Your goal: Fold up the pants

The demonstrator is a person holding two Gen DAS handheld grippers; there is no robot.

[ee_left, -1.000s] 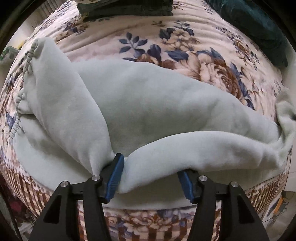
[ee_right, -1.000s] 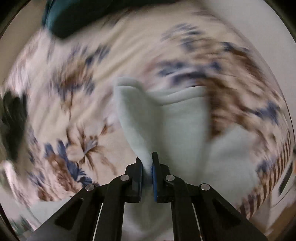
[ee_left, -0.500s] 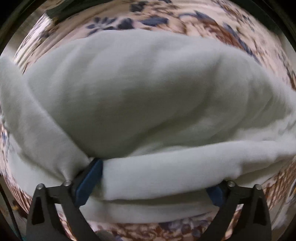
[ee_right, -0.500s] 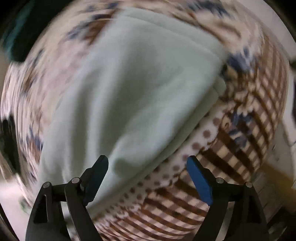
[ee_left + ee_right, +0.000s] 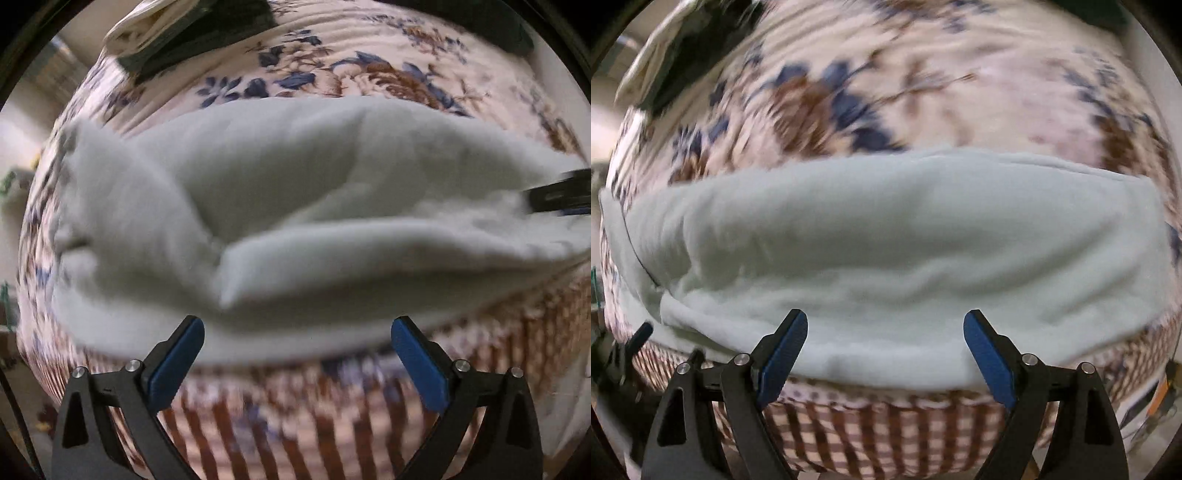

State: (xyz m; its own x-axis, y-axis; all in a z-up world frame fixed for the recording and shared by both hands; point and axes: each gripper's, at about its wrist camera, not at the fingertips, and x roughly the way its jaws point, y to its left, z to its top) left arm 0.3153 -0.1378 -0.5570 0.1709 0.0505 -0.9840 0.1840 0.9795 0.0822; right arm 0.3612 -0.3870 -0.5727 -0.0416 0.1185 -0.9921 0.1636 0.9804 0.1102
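Observation:
The pale grey-green fleece pants [image 5: 295,206] lie in loose folds across the floral bedspread [image 5: 332,66], near the bed's front edge. My left gripper [image 5: 297,354] is open and empty, just short of the pants' near edge. The pants also show in the right wrist view [image 5: 886,243] as a wide flat band. My right gripper [image 5: 885,349] is open and empty, its fingertips over the near hem. Part of the right gripper shows at the right edge of the left wrist view [image 5: 561,195], beside the cloth.
Dark folded clothes and a white item [image 5: 177,37] lie at the bed's far left. A dark teal cloth [image 5: 491,26] sits at the far right. The bedspread's checked border [image 5: 886,428] hangs over the front edge below both grippers.
Both grippers have let go of the pants and opened wide. They have pulled back toward the bed's front edge. The pants now lie on the bed.

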